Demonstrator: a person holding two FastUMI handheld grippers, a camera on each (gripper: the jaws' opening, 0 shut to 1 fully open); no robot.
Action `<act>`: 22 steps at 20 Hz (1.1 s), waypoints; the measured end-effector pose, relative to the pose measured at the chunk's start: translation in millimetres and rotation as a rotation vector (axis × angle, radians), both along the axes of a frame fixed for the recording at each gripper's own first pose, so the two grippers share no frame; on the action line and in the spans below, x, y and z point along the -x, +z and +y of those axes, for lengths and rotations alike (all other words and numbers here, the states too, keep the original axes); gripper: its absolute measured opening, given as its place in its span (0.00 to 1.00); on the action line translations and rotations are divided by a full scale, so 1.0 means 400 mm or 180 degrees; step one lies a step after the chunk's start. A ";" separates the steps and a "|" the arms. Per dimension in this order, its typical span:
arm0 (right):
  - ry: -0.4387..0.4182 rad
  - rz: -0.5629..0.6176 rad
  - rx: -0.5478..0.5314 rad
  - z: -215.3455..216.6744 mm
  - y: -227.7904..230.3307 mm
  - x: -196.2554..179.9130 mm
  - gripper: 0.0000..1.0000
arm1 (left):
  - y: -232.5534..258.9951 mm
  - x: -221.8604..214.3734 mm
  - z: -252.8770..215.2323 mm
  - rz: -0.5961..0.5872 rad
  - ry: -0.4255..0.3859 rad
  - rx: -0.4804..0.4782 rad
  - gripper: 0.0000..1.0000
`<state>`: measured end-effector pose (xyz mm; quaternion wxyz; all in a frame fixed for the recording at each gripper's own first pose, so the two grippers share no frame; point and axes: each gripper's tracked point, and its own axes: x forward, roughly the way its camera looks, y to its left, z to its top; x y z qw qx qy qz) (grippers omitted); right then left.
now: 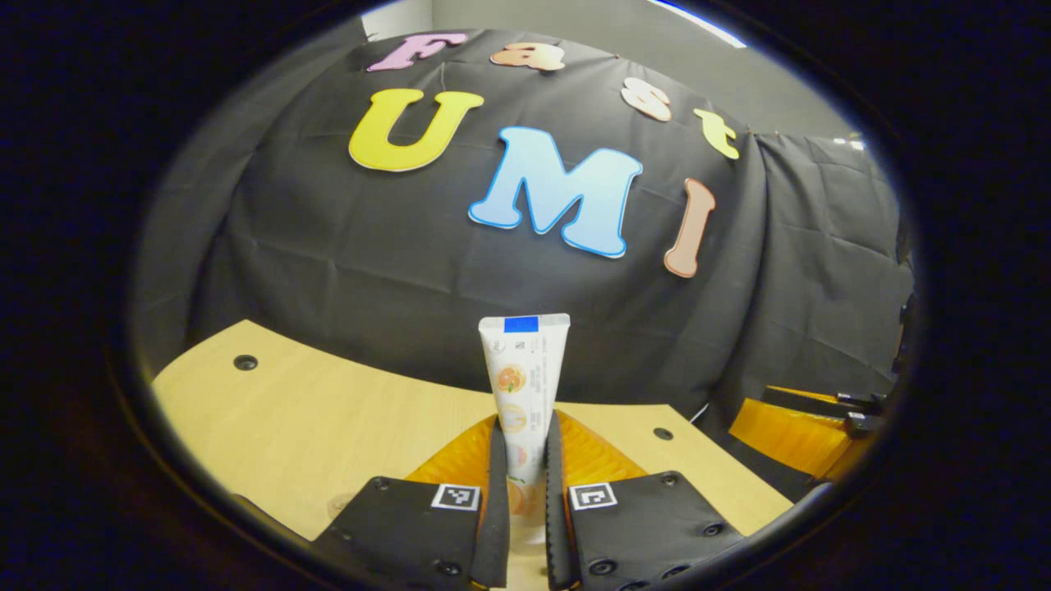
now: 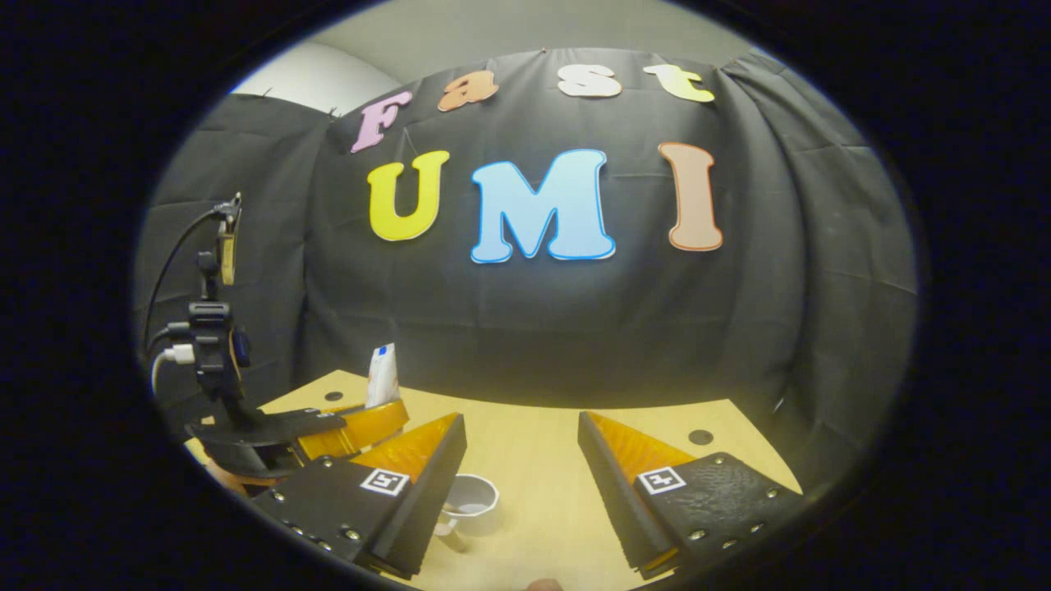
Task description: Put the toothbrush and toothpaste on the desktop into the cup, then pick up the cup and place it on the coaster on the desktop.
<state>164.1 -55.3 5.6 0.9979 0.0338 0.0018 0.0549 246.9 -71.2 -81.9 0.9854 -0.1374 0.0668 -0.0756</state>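
Toothpaste (image 1: 520, 386) stood upright, clamped between the left gripper's (image 1: 524, 492) fingers above the desk (image 1: 328, 427); it was a white tube with orange fruit prints. Loading the cup (image 2: 470, 497) seemed the step in hand. The right gripper (image 2: 521, 484) hung with fingers apart, the cup on the desk just inside its left finger. Next, the tube likely needed carrying over the cup's mouth and lowering in.

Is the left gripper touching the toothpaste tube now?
Touching. In the left gripper view, both fingers of the left gripper press on the upright toothpaste tube from either side.
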 end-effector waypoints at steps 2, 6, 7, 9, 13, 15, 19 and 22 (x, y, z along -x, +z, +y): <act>-0.0063 0.0018 -0.0004 -0.019 0.001 0.015 0.86 | -0.004 -0.032 -0.015 -0.0109 -0.0026 0.0068 0.24; -0.0155 0.0101 0.0042 -0.050 -0.027 0.040 0.86 | -0.042 -0.066 -0.063 -0.0135 -0.0119 0.0002 0.25; -0.0169 0.0136 0.0046 -0.057 -0.039 0.044 0.86 | -0.051 -0.070 -0.073 -0.0142 -0.0151 -0.0023 0.25; -0.0179 0.0203 0.0032 -0.066 -0.059 0.049 0.86 | -0.075 -0.075 -0.094 -0.0138 -0.0207 -0.0103 0.25; -0.0173 0.0319 -0.0022 -0.069 -0.098 0.047 0.86 | -0.107 -0.076 -0.123 -0.0107 -0.0310 -0.0136 0.25; -0.0159 0.0380 -0.0035 -0.069 -0.110 0.047 0.86 | -0.116 -0.078 -0.125 -0.0087 -0.0315 -0.0145 0.24; -0.0141 0.0392 -0.0050 -0.070 -0.115 0.047 0.86 | -0.175 -0.085 -0.121 0.0060 -0.0307 -0.0163 0.25; -0.0130 0.0440 -0.0044 -0.070 -0.132 0.049 0.86 | -0.187 -0.074 -0.127 0.0095 -0.0312 -0.0192 0.26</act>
